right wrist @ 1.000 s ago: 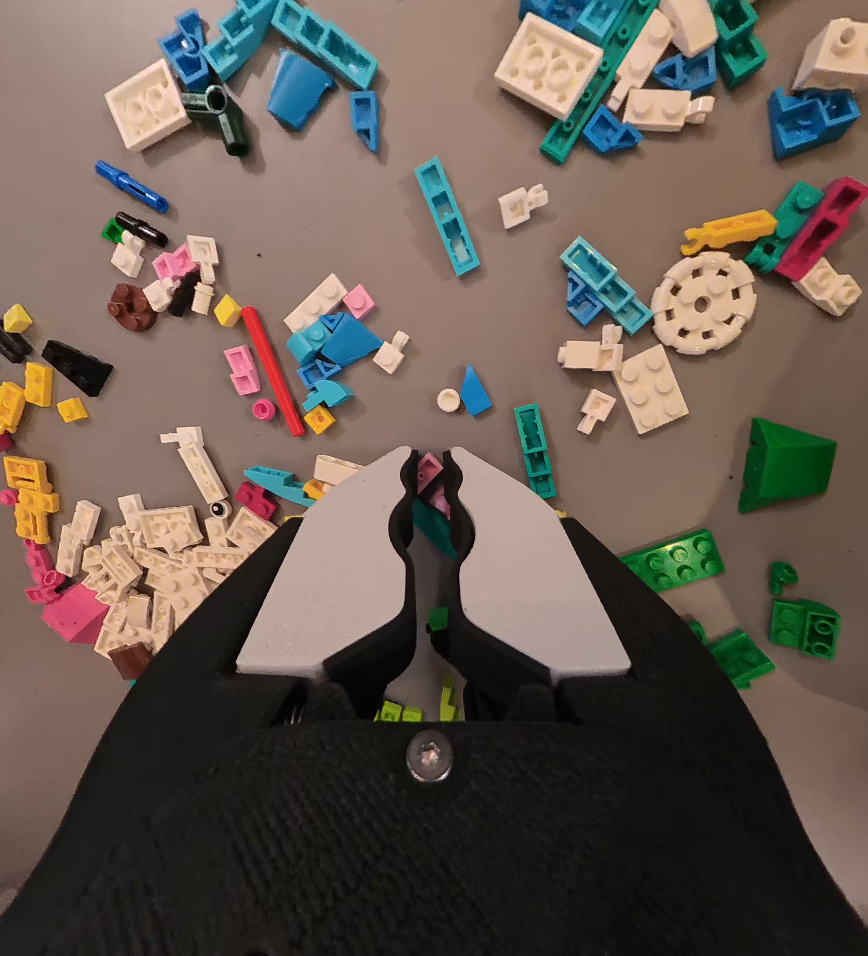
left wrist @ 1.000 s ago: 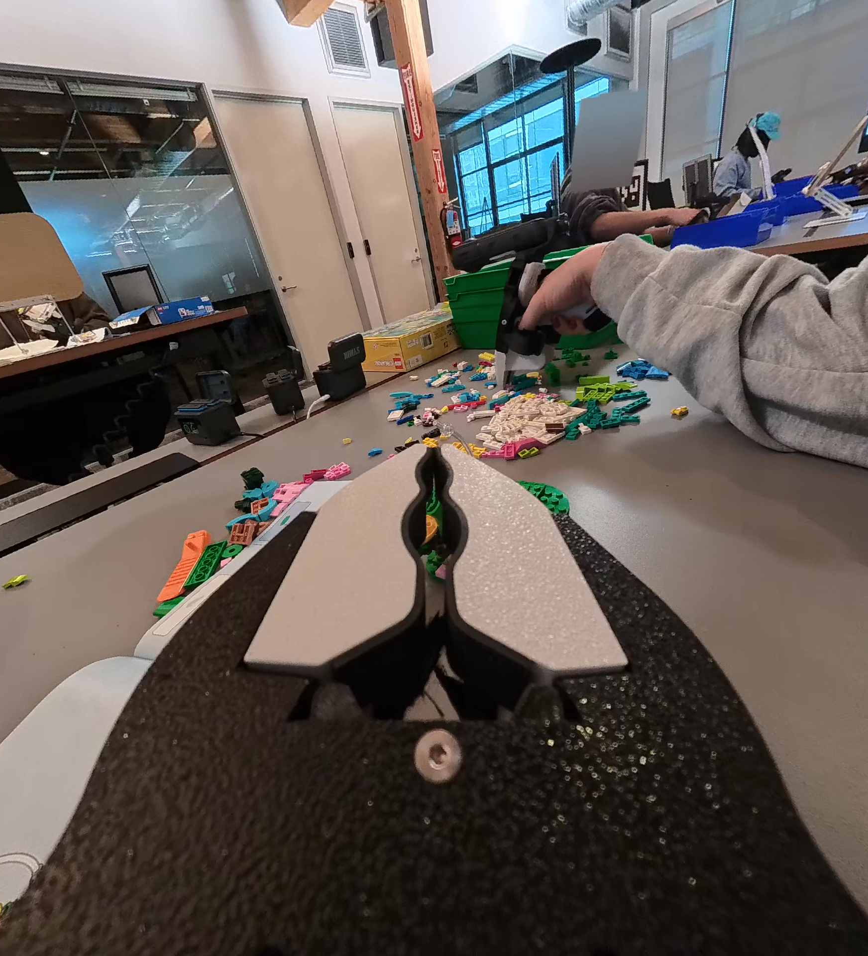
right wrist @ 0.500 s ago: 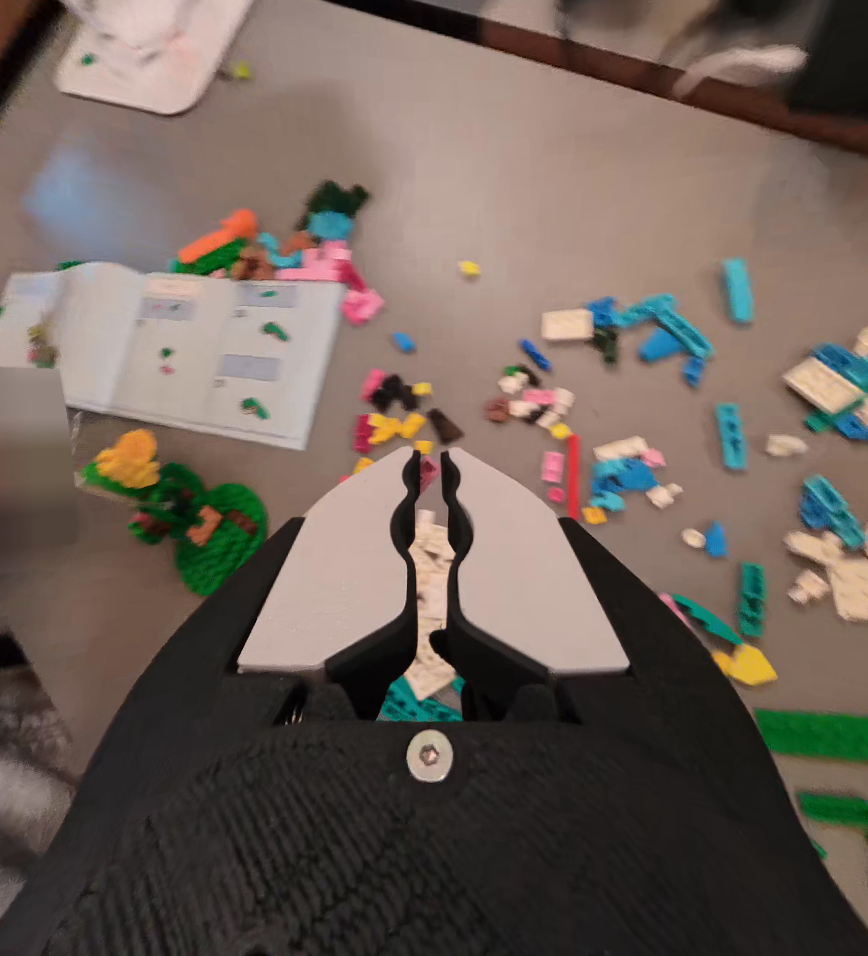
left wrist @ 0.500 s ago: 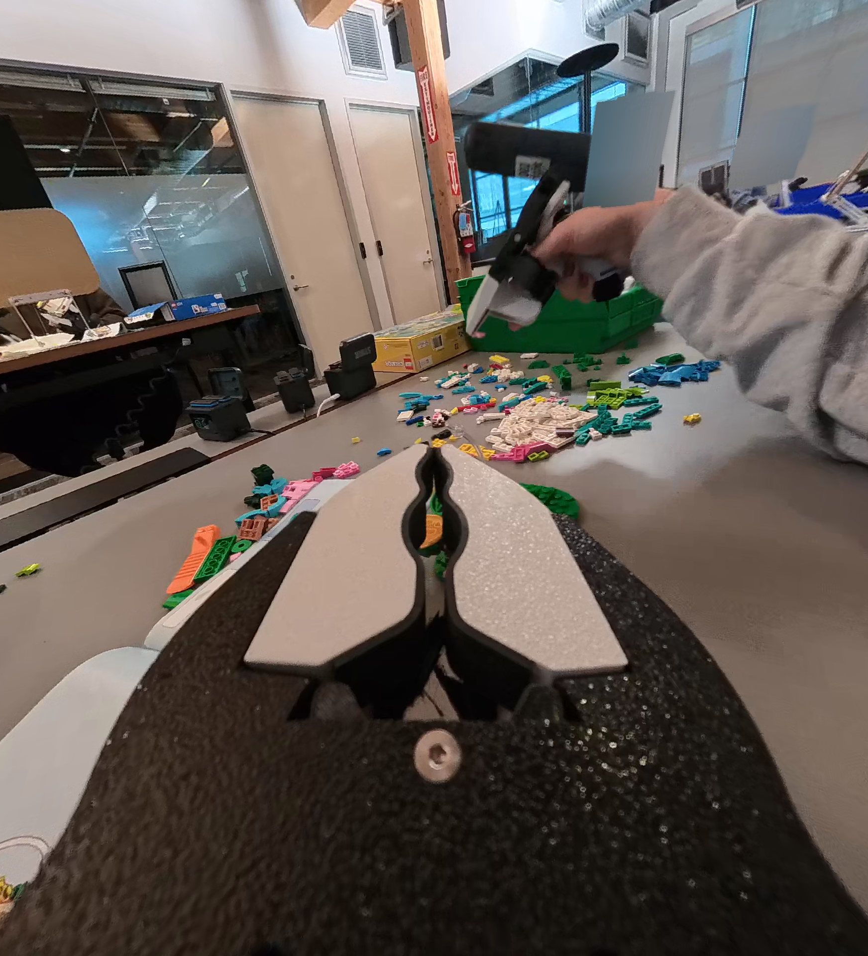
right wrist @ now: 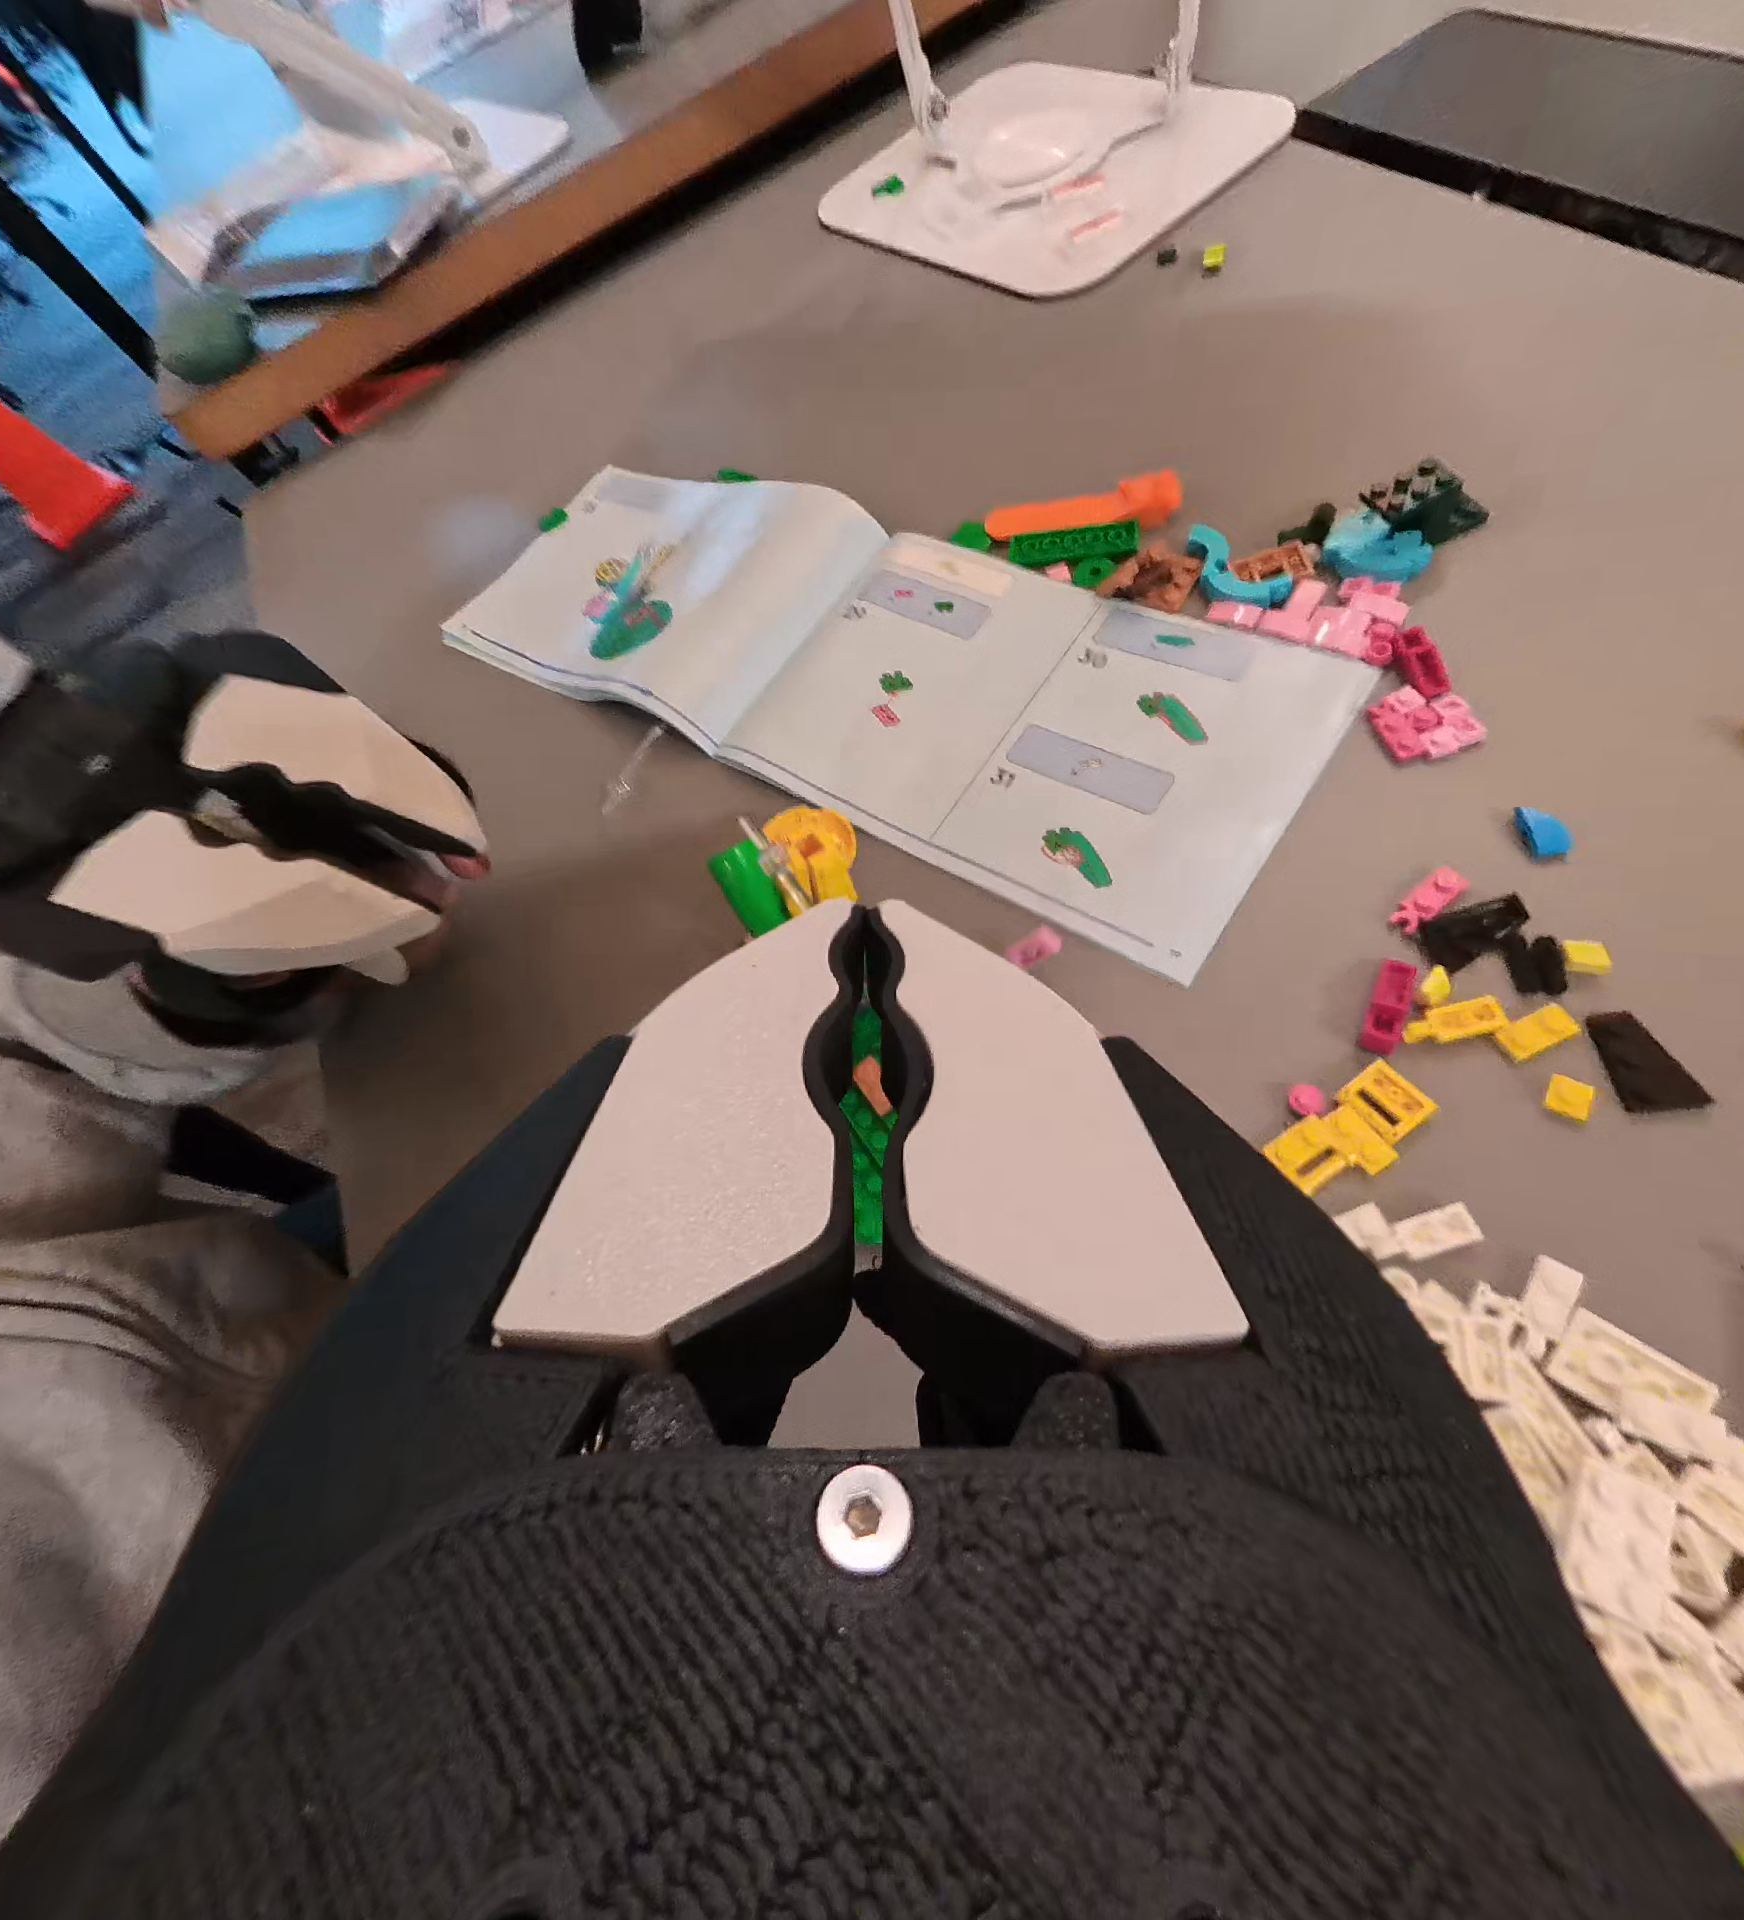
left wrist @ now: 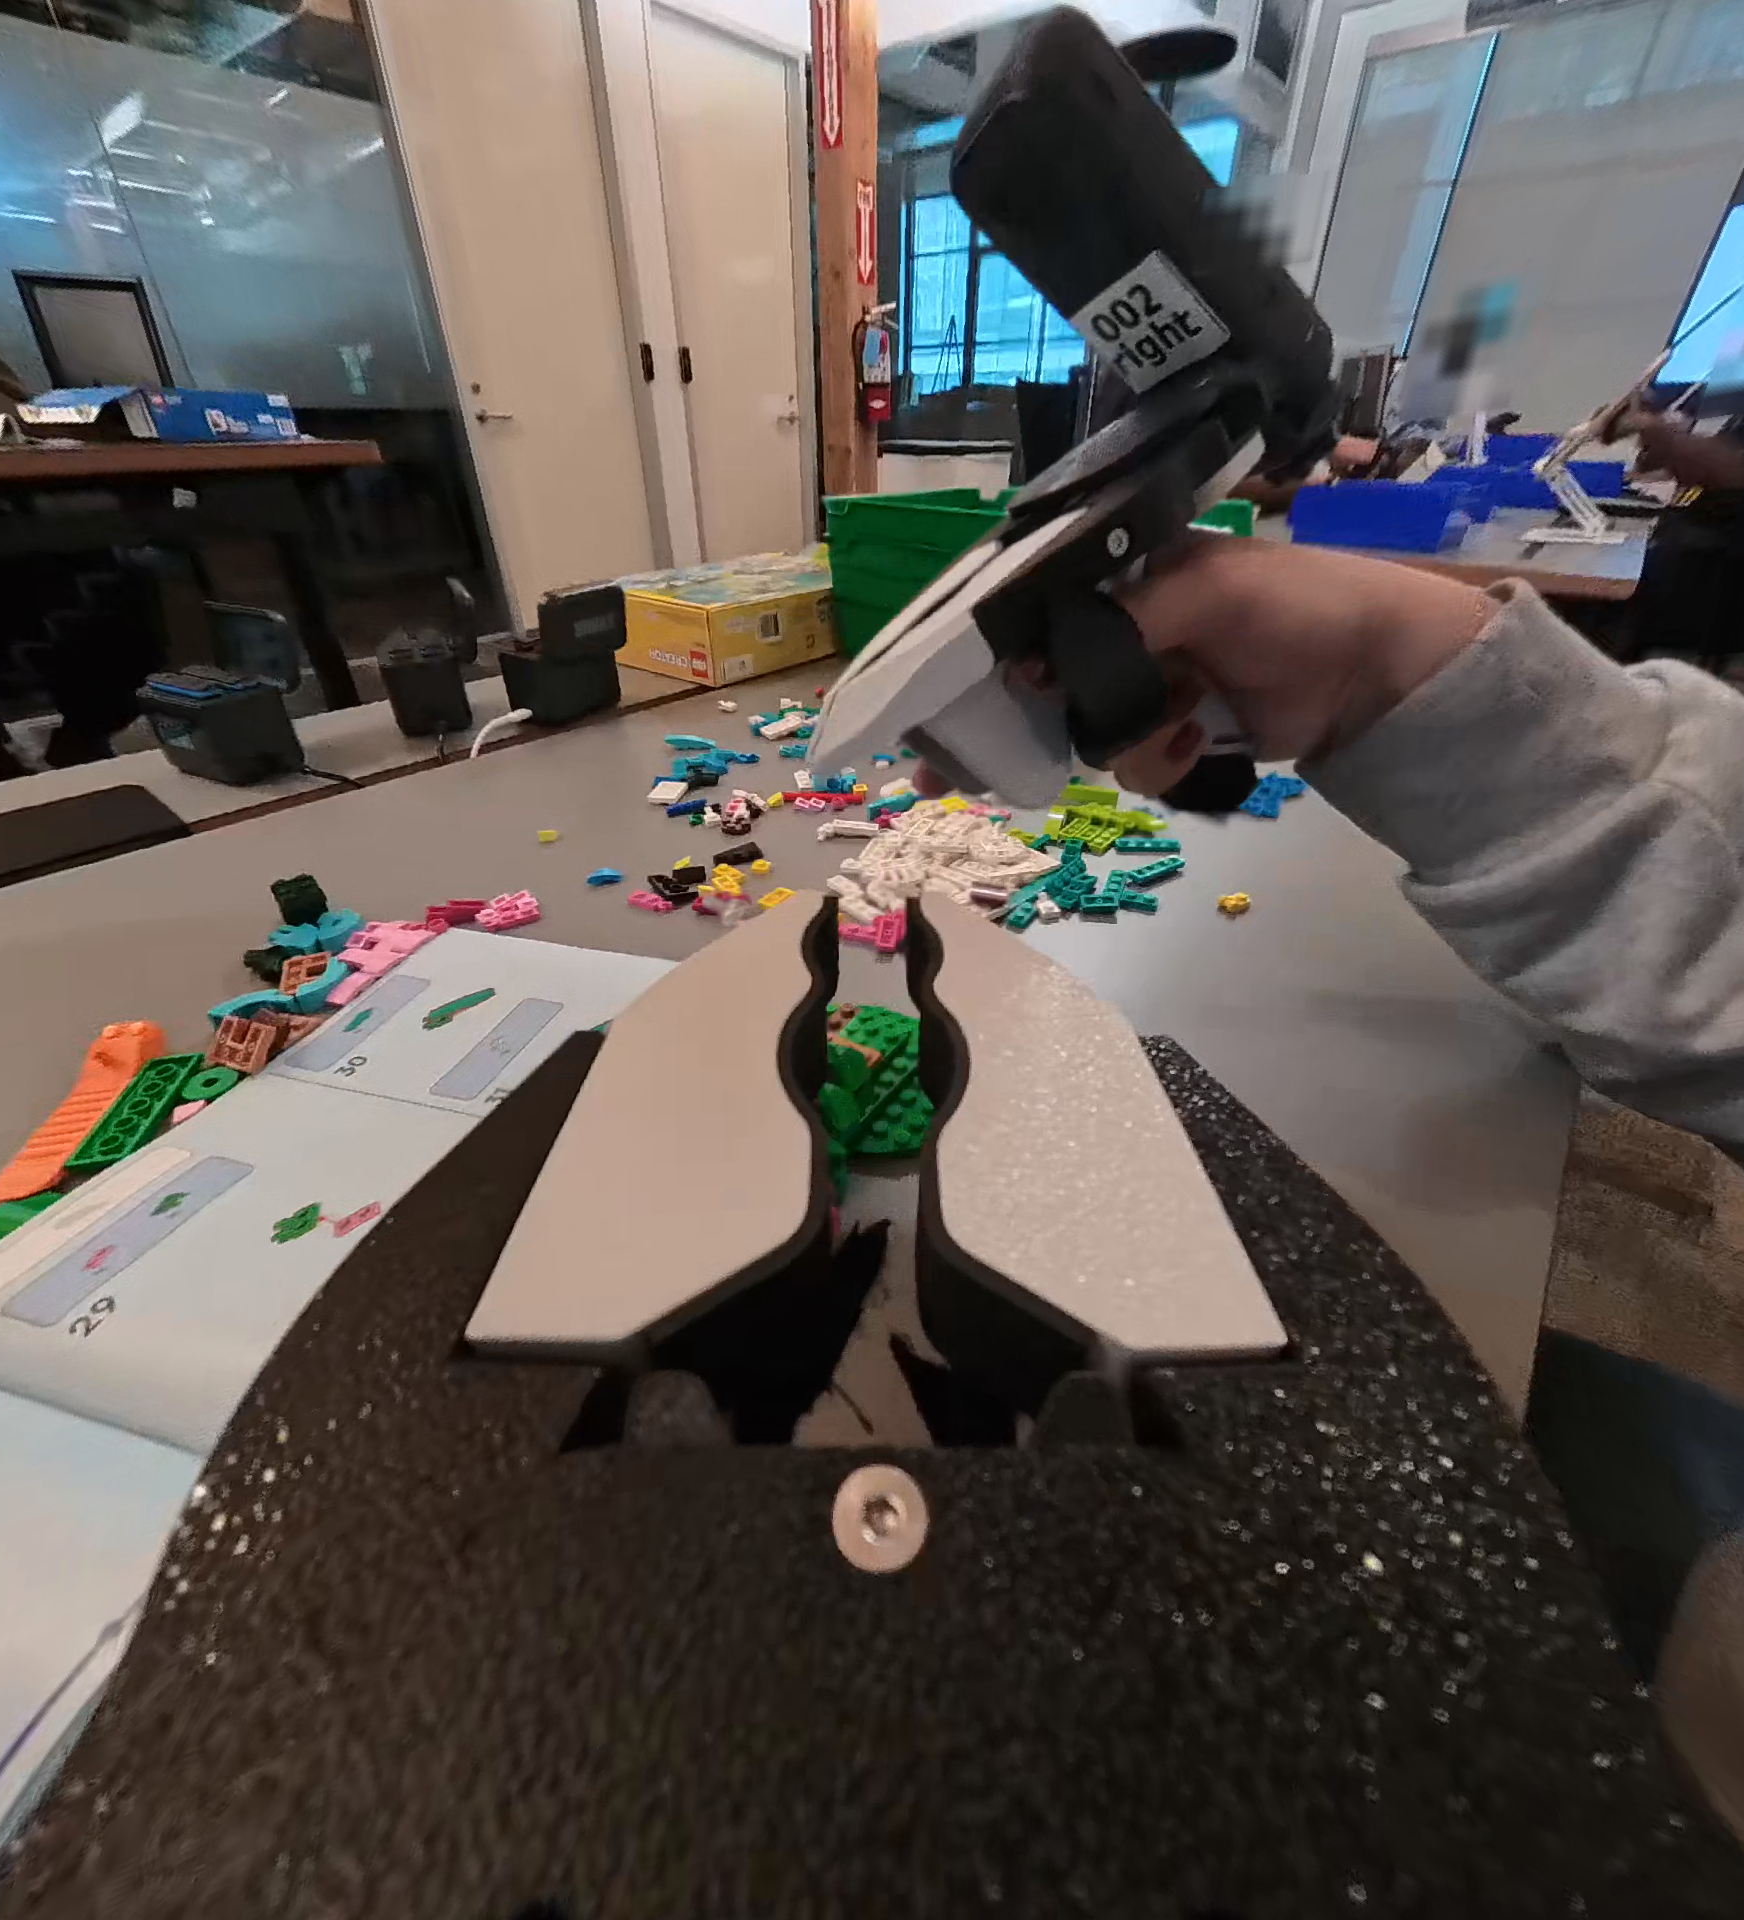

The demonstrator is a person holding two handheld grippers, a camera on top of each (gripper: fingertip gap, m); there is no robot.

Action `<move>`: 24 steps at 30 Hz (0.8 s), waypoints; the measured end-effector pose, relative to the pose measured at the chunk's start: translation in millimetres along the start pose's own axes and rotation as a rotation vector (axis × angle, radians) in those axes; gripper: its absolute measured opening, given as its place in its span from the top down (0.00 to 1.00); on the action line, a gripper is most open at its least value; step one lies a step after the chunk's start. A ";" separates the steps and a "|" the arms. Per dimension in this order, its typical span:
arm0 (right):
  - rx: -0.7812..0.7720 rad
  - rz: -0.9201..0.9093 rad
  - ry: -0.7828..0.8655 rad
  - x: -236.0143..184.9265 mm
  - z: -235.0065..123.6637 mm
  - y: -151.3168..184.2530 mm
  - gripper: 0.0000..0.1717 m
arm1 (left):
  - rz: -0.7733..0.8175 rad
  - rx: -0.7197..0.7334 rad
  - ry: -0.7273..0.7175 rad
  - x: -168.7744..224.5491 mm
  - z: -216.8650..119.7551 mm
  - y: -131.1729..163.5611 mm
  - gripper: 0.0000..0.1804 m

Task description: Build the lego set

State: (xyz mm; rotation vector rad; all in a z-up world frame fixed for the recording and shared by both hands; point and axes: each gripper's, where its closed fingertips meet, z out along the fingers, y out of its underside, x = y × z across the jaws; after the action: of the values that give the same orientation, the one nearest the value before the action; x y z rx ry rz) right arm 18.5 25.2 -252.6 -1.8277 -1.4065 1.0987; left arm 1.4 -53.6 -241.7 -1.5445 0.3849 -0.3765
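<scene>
My left claw (left wrist: 870, 914) has parted to a narrow gap, while my right claw (right wrist: 866, 914) has swung from the loose bricks to the green build (right wrist: 743, 883), its tips now pinched together.

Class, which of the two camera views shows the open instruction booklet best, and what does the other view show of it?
The right wrist view: the instruction booklet lies open on the table with both pages and its printed pictures in sight. The left wrist view shows only part of the booklet, seen at a low slant and partly hidden behind the left gripper.
</scene>
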 end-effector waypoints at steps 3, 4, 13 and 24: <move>-0.037 -0.047 0.089 8.5 1.4 14.5 1.00 | 0.056 -0.014 -0.052 -4.0 -0.9 0.6 0.93; -0.042 -0.070 0.117 12.9 0.7 16.9 1.00 | 0.064 -0.007 -0.069 -8.1 -4.2 0.4 0.93; -0.265 -0.325 0.032 48.2 53.4 23.4 0.96 | 0.096 0.080 -0.211 -59.9 -36.3 -0.8 0.95; -0.469 -0.334 -0.059 59.1 113.8 32.5 0.94 | 0.087 0.098 -0.217 -64.7 -38.3 2.4 0.96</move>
State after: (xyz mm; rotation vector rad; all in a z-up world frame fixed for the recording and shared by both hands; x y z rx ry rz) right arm -58.5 68.7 -351.1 -1.7734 -2.0488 0.6956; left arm -73.7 -57.3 -243.5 -1.4505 0.2587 -0.1551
